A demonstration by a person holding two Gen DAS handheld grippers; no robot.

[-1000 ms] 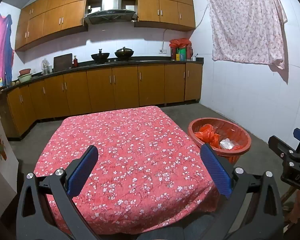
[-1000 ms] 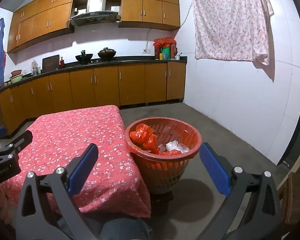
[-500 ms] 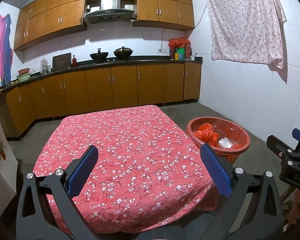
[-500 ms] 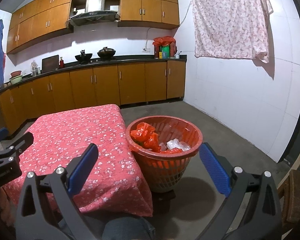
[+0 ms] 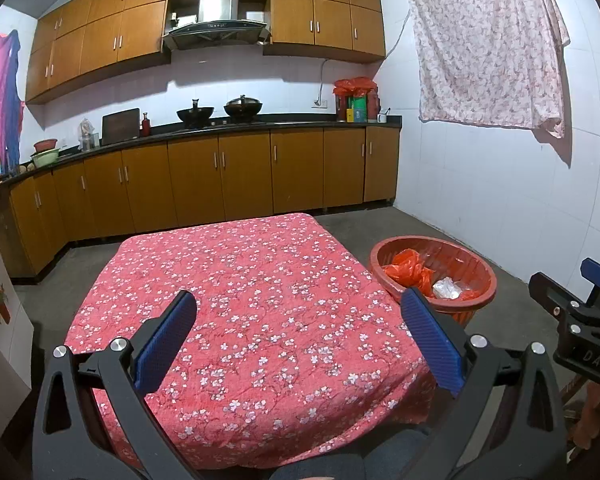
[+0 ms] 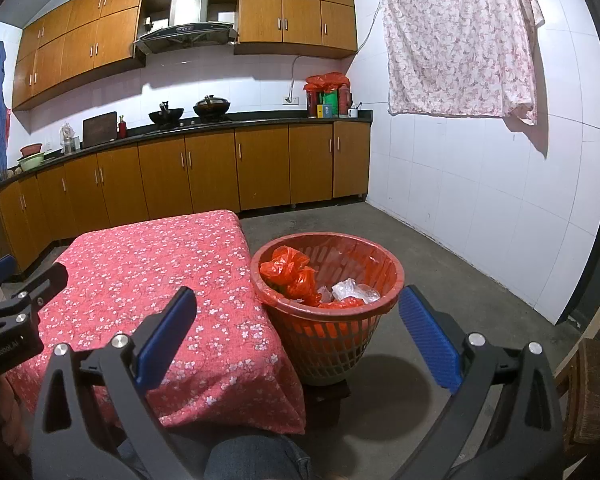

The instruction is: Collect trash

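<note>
Both the left claw (image 5: 298, 334) and right claw (image 6: 296, 330) gape wide and empty, the trash (image 6: 296, 278) sits in the basket (image 6: 396, 280) right of the surface (image 5: 240, 300), and a careless reach could tip it.

Both views are evenly lit and sharp at centre, with dark vignetted corners and strong fisheye bowing of the cabinets (image 5: 220, 44) toward the rim. Light falls from about 10 o'clock: the hanging cloth (image 6: 460, 40) throws a shadow toward 4 o'clock on the white wall, where mild glare shows. The basket (image 6: 328, 336) casts a soft floor shadow toward 5 o'clock.
</note>
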